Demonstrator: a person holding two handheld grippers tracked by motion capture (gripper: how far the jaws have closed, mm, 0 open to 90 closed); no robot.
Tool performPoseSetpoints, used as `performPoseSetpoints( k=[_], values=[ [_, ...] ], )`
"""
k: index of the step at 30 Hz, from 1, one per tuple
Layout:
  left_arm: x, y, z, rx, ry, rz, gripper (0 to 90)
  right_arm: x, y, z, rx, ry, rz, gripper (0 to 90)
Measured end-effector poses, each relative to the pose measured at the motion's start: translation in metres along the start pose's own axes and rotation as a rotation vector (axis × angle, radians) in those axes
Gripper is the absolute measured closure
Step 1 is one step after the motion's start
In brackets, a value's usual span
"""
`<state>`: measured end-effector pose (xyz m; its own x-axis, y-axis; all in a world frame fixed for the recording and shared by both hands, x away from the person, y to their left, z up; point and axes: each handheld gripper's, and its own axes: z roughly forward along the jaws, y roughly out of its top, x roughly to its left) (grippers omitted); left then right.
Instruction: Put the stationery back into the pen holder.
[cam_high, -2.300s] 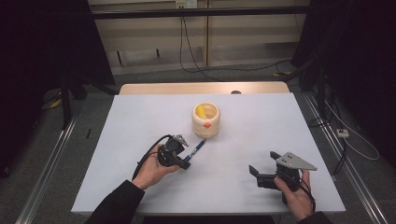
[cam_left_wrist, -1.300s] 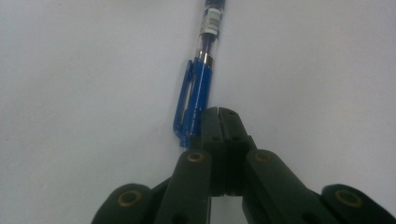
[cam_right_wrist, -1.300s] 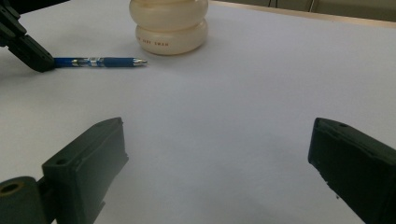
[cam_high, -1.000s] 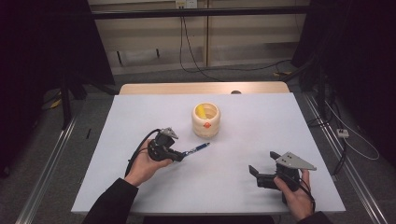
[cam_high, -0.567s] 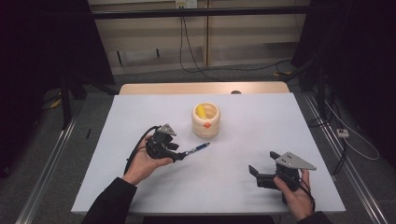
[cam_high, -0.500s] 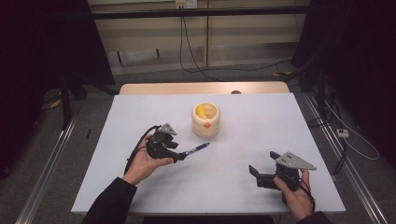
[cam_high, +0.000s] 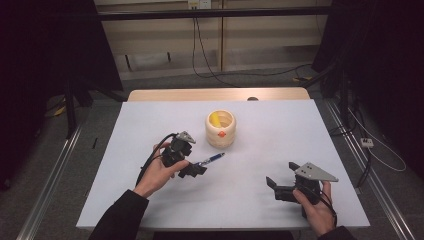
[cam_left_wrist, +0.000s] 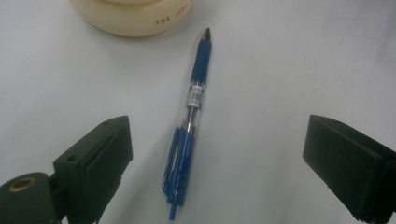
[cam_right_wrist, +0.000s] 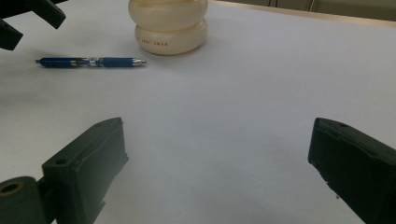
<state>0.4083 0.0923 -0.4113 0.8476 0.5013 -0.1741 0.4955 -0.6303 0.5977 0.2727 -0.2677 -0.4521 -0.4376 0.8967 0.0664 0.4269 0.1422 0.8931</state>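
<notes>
While the left gripper (cam_high: 194, 170) hangs low over the white table (cam_high: 280, 130), its jaws have just been opening and now stand wide apart, with the blue pen (cam_left_wrist: 189, 126) lying flat between them and touching neither pad. From above, the pen (cam_high: 210, 159) lies on the table just right of that gripper, its tip pointing right and slightly far, toward the cream pot (cam_high: 220, 128). Its tip comes near the pot's base but stays apart from it. Something yellow lies inside the pot.

In the left gripper view the pen's clip end is nearest the camera and the dark tip ends just short of the pot (cam_left_wrist: 135, 16).

At the near right of the table, well apart from the pen, the right gripper (cam_high: 274, 186) is held in the person's right hand (cam_high: 316, 210). Its jaws are spread wide with nothing between them, only bare table. In the right gripper view the pen (cam_right_wrist: 91, 61) lies level, far left, just left of the pot (cam_right_wrist: 168, 25).
</notes>
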Motion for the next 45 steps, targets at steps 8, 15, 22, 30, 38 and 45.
performPoseSetpoints(
  k=[8,15,22,30,38,45],
  values=[
    [-0.001,0.005,0.01,0.04,-0.003,0.026,11.0,0.0,0.0,0.0,-0.001,0.001,0.0,4.1],
    [0.001,0.009,0.012,-0.002,0.003,0.025,12.2,0.0,0.0,0.0,-0.002,0.001,-0.002,4.1],
    [0.001,0.012,0.013,0.033,0.022,0.104,12.5,0.0,0.0,0.0,-0.002,0.0,-0.002,4.1],
    [-0.001,0.026,0.022,0.059,0.008,0.115,15.9,-0.001,0.0,0.0,-0.002,-0.002,-0.001,4.1],
    [0.0,0.036,0.033,0.097,0.023,0.124,25.6,0.0,0.0,-0.001,-0.001,-0.002,-0.001,4.1],
    [0.004,0.036,0.044,0.125,0.047,0.125,37.1,-0.001,0.0,-0.001,0.0,-0.003,0.003,4.1]
  ],
)
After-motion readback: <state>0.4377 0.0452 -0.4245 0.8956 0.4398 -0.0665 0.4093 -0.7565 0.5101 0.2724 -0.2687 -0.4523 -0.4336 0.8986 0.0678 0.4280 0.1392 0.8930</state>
